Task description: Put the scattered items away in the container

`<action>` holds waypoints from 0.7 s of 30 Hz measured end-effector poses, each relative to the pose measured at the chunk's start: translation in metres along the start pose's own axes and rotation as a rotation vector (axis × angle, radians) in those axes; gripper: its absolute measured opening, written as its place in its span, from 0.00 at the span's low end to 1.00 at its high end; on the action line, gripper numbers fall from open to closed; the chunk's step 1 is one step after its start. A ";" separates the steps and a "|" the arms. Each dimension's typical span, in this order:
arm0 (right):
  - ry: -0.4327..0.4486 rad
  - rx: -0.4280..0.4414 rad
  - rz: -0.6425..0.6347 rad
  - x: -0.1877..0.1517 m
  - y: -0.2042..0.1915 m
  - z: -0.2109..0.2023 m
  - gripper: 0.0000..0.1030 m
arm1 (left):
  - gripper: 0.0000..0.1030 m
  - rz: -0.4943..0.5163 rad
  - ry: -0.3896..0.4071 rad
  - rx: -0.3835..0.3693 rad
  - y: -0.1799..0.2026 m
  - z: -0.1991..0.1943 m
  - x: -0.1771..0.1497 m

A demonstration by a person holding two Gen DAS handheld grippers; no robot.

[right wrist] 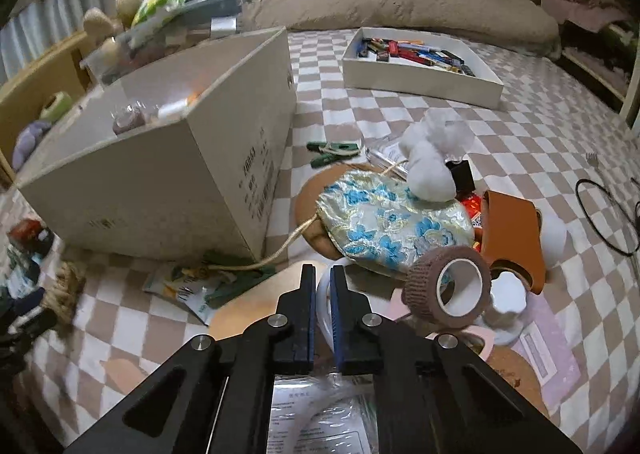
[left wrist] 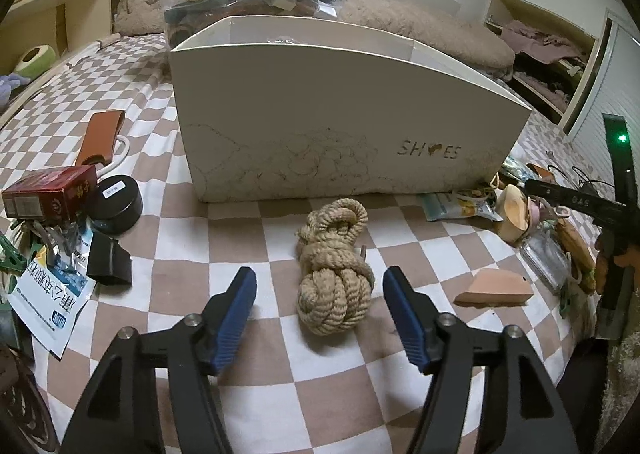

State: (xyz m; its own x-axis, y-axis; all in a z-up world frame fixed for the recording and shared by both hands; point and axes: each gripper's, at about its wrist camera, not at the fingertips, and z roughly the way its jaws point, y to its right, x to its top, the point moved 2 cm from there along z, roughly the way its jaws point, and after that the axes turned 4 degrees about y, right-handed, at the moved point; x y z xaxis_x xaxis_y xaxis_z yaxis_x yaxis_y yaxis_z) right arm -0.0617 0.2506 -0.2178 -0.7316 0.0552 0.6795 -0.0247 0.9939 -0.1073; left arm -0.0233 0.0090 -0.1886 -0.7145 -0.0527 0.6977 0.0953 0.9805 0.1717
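We hold left tool [left wrist: 320, 296] with jaws wide apart, low over bed [left wrist: 224, 238], rope knot [left wrist: 334, 274] lying between its 2 pads, untouched. White shoebox [left wrist: 320, 126], our container, stands just behind the knot. Step in hand: lining up grasp on rope knot. Right tool [right wrist: 320, 294] has jaws nearly together; something white sits in the gap, possibly gripped, we cannot tell. Next move: close on knot, lift over box rim.
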 end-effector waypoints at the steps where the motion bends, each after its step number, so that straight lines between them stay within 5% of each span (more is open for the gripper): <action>1: 0.009 0.029 0.012 0.000 0.000 -0.003 0.07 | 0.64 0.001 0.002 -0.002 0.001 0.001 0.000; 8: 0.077 0.228 0.120 0.002 -0.003 -0.027 0.06 | 0.63 -0.002 -0.011 -0.022 0.002 0.007 0.001; 12: 0.089 0.316 0.185 0.001 0.000 -0.034 0.06 | 0.37 -0.009 -0.024 -0.031 0.002 0.009 0.001; 21: 0.139 0.490 0.241 0.006 -0.009 -0.053 0.06 | 0.34 -0.014 -0.011 -0.040 0.002 0.003 0.002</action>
State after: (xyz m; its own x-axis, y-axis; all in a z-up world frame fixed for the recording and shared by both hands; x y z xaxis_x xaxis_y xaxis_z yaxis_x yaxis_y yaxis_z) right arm -0.0296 0.2475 -0.1740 -0.6596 0.3200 0.6801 -0.2059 0.7933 -0.5729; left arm -0.0264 0.0114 -0.1893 -0.7235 -0.0645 0.6873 0.1128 0.9712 0.2098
